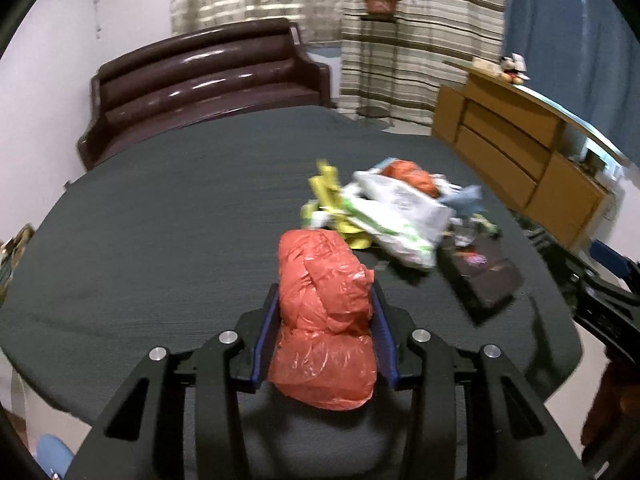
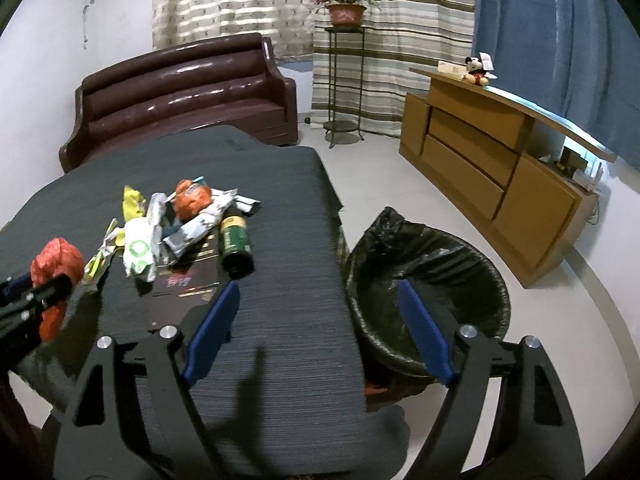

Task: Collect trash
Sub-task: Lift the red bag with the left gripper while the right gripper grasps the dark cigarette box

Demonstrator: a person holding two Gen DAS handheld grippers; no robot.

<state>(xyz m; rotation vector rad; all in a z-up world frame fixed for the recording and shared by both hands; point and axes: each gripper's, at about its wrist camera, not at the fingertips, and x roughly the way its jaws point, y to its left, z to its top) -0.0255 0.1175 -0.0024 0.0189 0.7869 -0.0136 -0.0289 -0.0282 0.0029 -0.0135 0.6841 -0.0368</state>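
Note:
My left gripper (image 1: 325,300) is shut on a crumpled red plastic bag (image 1: 325,320), held above the dark grey table (image 1: 160,240); it also shows at the left edge of the right wrist view (image 2: 56,264). A pile of trash (image 1: 392,212) lies on the table ahead: white and green wrappers (image 2: 140,248), yellow wrappers (image 2: 132,200), an orange bag (image 2: 192,200), a green can (image 2: 236,244) on its side and a flat dark packet (image 1: 480,272). My right gripper (image 2: 320,296) is open and empty, over the table's right edge and the black-lined trash bin (image 2: 432,280).
The bin stands on the floor just right of the table. A brown sofa (image 2: 180,92) is behind the table. A wooden sideboard (image 2: 492,168) runs along the right wall. A plant stand (image 2: 344,80) is by the curtains.

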